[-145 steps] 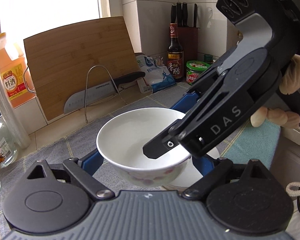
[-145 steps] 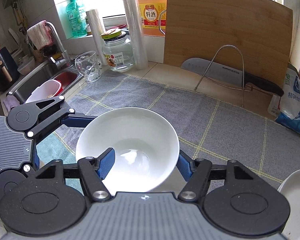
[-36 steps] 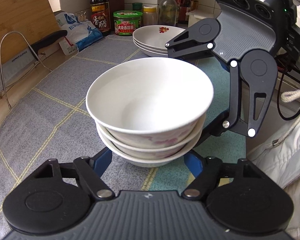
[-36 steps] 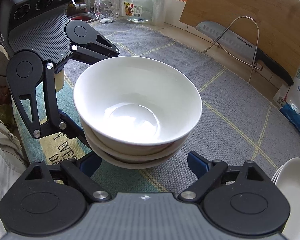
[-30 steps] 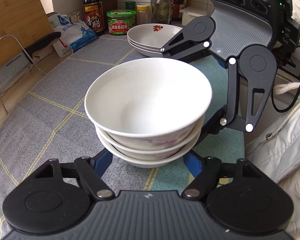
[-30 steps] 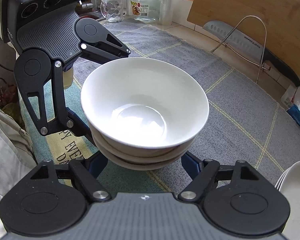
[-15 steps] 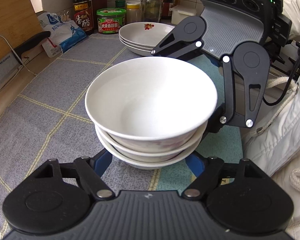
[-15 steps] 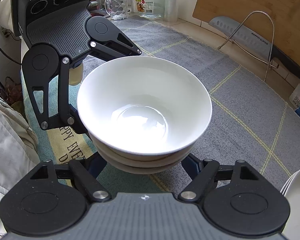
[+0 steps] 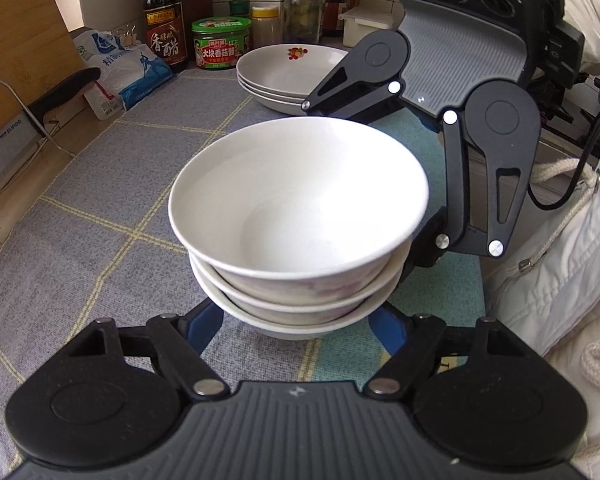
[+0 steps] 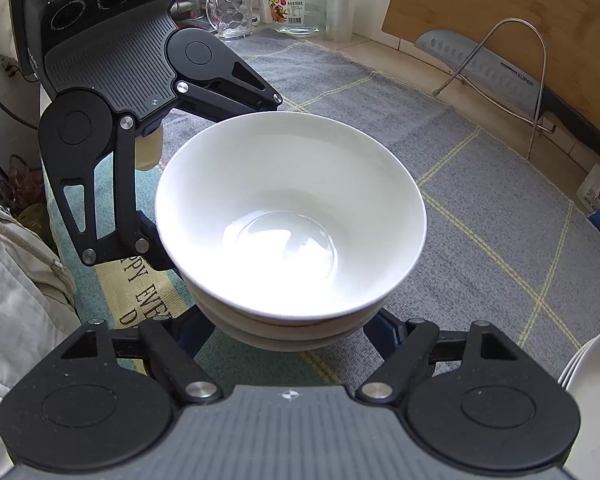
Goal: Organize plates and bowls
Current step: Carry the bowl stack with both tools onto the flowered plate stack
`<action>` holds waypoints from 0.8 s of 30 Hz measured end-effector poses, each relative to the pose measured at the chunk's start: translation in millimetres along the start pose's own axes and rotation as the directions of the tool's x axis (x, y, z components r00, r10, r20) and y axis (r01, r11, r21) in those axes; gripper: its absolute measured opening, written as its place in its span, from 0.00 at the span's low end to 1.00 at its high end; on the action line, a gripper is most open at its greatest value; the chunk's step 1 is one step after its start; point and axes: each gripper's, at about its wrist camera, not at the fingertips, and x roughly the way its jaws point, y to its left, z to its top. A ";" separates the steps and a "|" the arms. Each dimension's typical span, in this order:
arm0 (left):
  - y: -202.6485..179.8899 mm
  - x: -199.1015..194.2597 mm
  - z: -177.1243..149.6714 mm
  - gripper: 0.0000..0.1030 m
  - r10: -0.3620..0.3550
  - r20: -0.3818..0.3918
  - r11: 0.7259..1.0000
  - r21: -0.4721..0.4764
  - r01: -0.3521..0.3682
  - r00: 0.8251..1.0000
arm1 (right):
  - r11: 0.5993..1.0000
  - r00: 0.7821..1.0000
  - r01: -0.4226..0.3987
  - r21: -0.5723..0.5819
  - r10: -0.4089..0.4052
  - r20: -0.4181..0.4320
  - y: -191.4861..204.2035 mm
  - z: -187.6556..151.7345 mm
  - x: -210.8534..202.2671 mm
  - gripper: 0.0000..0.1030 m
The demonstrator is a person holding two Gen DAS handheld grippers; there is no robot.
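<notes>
Near the mat's [image 9: 100, 184] front edge we cradle the bowls [image 9: 300, 208], left gripper [image 9: 300, 320] and right gripper [image 10: 292, 332] clamped underneath after the left's jaws just closed a bit; a loose squeeze tips them.

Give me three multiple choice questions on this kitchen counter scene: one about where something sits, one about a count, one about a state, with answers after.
1. Where is the stack of plates in the left wrist view?
A. Beyond the stack of bowls, near the green-lidded jar
B. Inside the top bowl
C. On the cutting board

2. How many bowls are nested in the stack?
A. One
B. Three
C. Five

3. What is in the top bowl?
A. Soup
B. A spoon
C. Nothing

Answers: 1 A, the plates lie behind the bowls beside the jar. 2 B, three rims show one above another. 3 C, its white inside is bare in the right wrist view.
</notes>
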 end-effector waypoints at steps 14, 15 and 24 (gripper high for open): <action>-19.6 13.0 45.3 0.77 0.078 0.026 0.997 0.006 -0.078 0.997 | 0.998 0.999 0.022 -0.061 -0.020 0.028 -25.1 -14.3 -41.6 0.81; -21.8 15.3 49.9 0.77 0.082 0.029 0.997 0.009 -0.083 0.996 | 0.998 0.999 0.026 -0.064 -0.024 0.032 -29.4 -17.2 -47.1 0.81; -39.7 48.7 103.4 0.77 0.103 0.061 0.994 0.034 -0.105 0.993 | 0.994 0.997 0.067 -0.086 -0.063 0.048 -70.3 -44.8 -85.9 0.81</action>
